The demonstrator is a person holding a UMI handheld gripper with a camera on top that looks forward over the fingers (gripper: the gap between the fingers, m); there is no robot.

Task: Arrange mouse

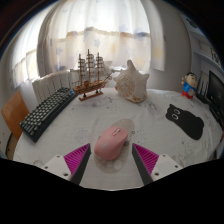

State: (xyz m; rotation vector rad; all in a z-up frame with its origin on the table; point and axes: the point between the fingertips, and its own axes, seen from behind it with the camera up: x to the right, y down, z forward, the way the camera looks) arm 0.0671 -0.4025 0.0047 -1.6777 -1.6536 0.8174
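Tongs (112, 160) showing at bottom of frame: two dark fingers, each faced with a ribbed magenta pad (77, 156).

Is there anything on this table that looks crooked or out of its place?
The keyboard lies at a slant near the table's edge. The pink mouse sits apart from it, just ahead of the open hand-held gripper. Nothing looks spilled or damaged.
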